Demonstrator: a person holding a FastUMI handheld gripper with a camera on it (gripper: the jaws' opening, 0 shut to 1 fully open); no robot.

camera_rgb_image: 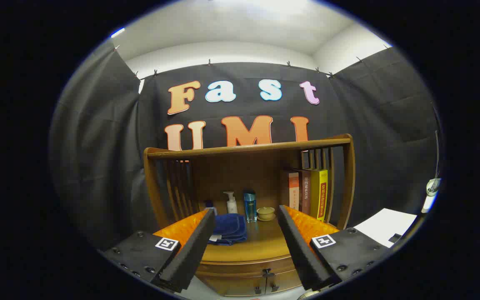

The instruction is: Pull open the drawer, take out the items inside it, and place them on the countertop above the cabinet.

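Gripper view: my gripper (246,233) hangs spread wide, holding nothing, in front of the cabinet (248,266). Below, between the fingers, the drawer (244,270) sits closed, its dark handle (268,273) untouched. Next I judge I must dip down and nip that handle.

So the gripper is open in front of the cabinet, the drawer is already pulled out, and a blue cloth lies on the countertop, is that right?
Not quite: the drawer is closed, flush with the cabinet front, as the gripper view shows. The rest holds: the gripper is open, holding nothing, and the blue cloth lies on the countertop.
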